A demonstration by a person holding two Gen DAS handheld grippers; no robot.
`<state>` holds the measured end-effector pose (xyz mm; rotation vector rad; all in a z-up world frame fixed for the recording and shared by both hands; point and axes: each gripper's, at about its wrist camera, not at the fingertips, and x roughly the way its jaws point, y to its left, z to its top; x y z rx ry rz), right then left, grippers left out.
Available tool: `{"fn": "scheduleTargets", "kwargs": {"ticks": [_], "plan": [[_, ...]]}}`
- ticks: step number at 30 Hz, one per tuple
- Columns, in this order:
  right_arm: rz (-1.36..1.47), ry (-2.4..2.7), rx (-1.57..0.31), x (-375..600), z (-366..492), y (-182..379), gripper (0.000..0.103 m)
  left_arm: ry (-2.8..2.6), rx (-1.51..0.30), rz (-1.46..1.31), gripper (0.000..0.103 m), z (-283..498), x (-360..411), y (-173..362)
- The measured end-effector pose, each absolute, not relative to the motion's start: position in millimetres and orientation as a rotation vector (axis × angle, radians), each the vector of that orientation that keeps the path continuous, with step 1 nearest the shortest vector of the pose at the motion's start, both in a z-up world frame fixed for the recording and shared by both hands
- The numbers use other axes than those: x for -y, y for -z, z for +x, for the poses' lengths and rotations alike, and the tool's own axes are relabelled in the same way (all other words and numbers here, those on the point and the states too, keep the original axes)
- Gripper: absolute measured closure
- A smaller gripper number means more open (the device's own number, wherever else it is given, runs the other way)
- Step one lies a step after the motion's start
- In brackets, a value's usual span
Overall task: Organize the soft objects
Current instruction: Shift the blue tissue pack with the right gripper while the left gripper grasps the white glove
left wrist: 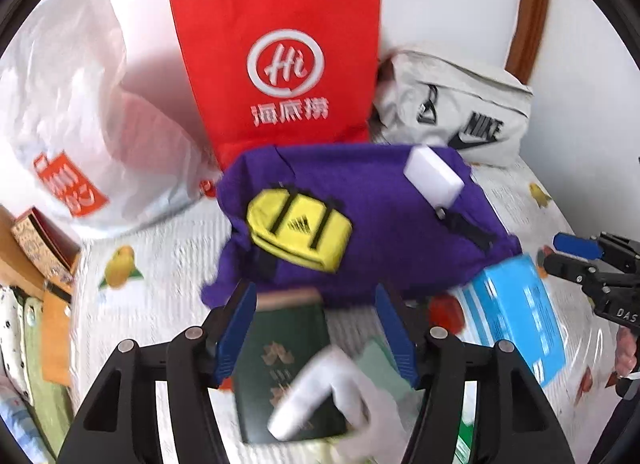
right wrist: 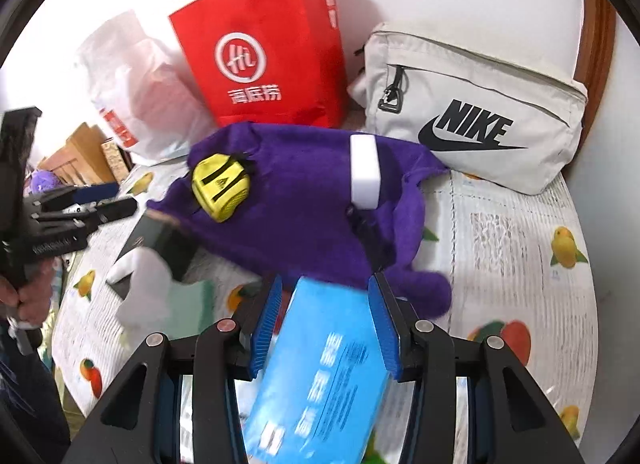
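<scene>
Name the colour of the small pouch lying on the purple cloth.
Yellow pouch with black straps; left wrist view.

We see a plain white wall (left wrist: 440, 4) filling the top of both views, evenly lit by soft daylight that leaves faint shadows on it. A curved brown wooden headboard (left wrist: 528, 12) runs down the upper right corner. Below lies a bed under a white quilted bedspread (right wrist: 500, 232) printed with oranges and other fruit. At the left edge we make out light wooden furniture (right wrist: 80, 156), partly hidden and blurred.

One purple cloth (left wrist: 360, 200); one red bag (left wrist: 280, 64); one blue box (right wrist: 324, 364).
</scene>
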<state>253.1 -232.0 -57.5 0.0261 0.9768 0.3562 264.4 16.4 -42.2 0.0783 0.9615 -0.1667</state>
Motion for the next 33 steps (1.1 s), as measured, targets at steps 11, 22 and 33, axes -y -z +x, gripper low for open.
{"fn": "scheduleTargets", "kwargs": {"ticks": [11, 22, 33], "plan": [[0.048, -0.36, -1.004, 240, 196, 69, 0.058, 0.127, -0.994, 0.157, 0.039, 234, 6, 85], [0.081, -0.369, -1.005, 244, 173, 77, 0.058, 0.051, -0.98, 0.32, 0.051, 214, 22, 104], [0.065, -0.443, -1.005, 226, 157, 83, 0.058, 0.15, -0.952, 0.207, 0.09, 190, 16, 74]]}}
